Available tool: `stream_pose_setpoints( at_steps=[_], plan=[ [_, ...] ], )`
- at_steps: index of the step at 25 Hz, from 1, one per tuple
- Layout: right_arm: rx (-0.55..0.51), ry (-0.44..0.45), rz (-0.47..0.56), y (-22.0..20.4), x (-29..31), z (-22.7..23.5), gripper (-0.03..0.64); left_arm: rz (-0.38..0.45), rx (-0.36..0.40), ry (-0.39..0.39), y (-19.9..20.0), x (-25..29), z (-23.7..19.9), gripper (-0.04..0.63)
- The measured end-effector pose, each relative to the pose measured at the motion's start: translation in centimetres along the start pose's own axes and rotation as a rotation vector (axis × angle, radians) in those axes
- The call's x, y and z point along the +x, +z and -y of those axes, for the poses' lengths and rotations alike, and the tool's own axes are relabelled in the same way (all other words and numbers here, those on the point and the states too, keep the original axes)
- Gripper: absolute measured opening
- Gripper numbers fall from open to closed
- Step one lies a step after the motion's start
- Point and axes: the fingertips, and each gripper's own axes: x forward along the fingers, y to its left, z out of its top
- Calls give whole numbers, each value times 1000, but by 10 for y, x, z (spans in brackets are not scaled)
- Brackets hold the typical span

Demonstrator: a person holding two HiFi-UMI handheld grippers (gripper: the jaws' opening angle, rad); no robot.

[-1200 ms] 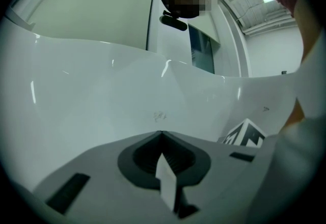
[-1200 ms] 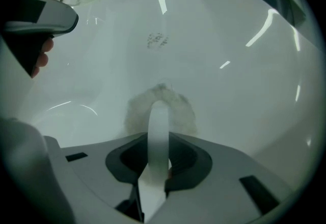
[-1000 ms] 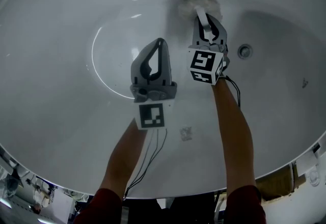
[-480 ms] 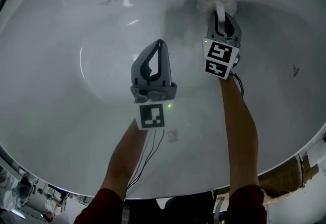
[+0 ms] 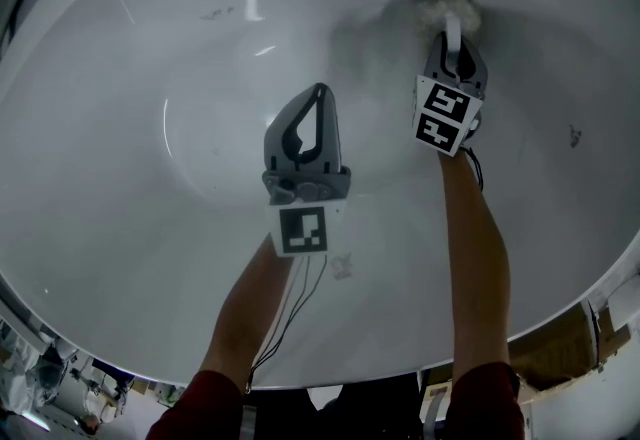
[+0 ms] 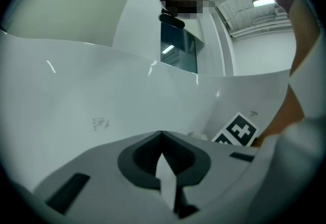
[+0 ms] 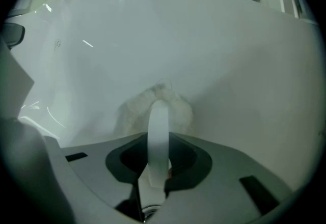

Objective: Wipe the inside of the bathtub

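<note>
Since a sec ago the right gripper (image 5: 452,36) had shoved the scrubber (image 5: 447,6) further up the bathtub (image 5: 120,188) wall, jaws clamped on its handle (image 7: 158,121), pad just ahead. Left gripper (image 5: 318,98) hung closed, empty. Risk imo: thin handle twisting, pad skidding off.

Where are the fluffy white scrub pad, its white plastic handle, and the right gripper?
fluffy white scrub pad (image 7: 130,112): right gripper view, fluff's left side.
white plastic handle (image 7: 158,134): right gripper view, mid-strap.
right gripper (image 5: 454,46): head view, between the fingertips.
</note>
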Motion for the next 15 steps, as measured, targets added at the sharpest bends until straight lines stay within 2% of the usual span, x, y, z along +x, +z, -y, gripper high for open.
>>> stream_pose_setpoints(
  at_steps=[10, 15],
  plan=[
    [47, 11, -4, 20, -49, -50, 94, 24, -50, 102, 28, -59, -75, 15],
    [57, 94, 90, 12, -131, -73, 94, 69, -69, 182, 39, -143, -58, 15]
  ],
)
